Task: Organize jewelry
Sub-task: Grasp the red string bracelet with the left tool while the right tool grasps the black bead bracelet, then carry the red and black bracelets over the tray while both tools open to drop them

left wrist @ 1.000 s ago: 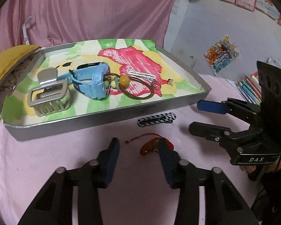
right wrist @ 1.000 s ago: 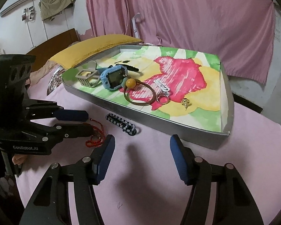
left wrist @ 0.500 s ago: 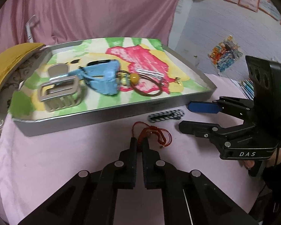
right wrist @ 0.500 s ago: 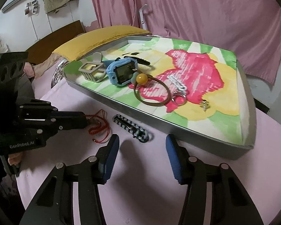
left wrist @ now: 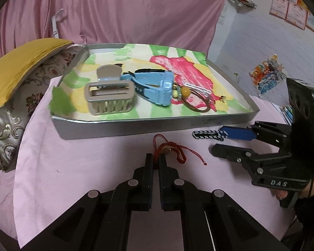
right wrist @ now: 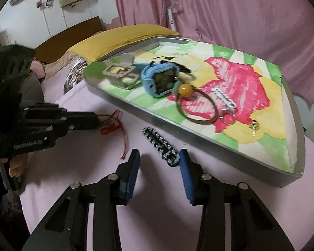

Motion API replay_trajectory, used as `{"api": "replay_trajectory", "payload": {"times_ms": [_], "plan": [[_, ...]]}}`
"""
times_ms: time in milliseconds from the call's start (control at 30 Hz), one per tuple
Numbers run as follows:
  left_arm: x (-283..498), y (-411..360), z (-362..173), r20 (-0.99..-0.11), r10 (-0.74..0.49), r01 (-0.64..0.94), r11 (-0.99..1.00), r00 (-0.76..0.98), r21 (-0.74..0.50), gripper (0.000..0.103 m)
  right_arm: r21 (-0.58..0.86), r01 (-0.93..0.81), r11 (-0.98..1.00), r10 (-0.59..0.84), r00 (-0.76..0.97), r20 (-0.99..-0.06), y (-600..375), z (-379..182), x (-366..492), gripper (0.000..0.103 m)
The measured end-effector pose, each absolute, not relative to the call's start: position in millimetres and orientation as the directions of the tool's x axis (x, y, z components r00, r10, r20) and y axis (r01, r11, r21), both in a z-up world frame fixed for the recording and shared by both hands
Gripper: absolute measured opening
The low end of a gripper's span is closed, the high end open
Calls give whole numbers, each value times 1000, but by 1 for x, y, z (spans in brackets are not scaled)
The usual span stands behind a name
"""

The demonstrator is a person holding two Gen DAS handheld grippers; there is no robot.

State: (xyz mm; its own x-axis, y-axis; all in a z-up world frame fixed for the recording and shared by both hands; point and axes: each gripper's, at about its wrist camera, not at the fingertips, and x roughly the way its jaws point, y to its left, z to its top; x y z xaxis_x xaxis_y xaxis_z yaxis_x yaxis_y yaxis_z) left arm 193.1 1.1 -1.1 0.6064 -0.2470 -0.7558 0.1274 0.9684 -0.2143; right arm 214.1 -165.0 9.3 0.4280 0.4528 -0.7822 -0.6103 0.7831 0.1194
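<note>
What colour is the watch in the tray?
Light blue watch with a dark screen, clearest in the right wrist view.

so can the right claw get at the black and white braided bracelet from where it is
Probably yes. The right claw is open, with the black and white braided bracelet lying on the pink cloth just ahead between its fingers; nothing sits between them, and the tray wall is beyond it.

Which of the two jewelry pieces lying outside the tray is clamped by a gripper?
The red cord bracelet, pinched in the shut left gripper; the black-and-white braided bracelet lies free before the open right gripper.
</note>
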Motion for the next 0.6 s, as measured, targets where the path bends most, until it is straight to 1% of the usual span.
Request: {"api": "replay_trajectory", "payload": {"times_ms": [267, 333, 467, 533, 600], "plan": [[193, 8, -2, -754, -240, 107, 969, 611, -222, 5, 97, -631, 770, 446, 423, -789, -154, 11, 213, 31], [193, 8, -2, -754, -240, 107, 969, 612, -222, 5, 84, -626, 776, 434, 432, -790, -152, 11, 215, 26], [192, 8, -1, -754, -239, 107, 969, 612, -221, 5, 66, -612, 788, 415, 448, -792, -150, 11, 216, 21], [192, 8, -1, -750, -242, 110, 969, 615, -222, 5, 48, -606, 794, 399, 460, -793, -151, 11, 214, 13], [189, 6, 1, -746, -243, 118, 969, 620, -218, 5, 44, -602, 797, 394, 465, -793, -154, 11, 211, 13]]}}
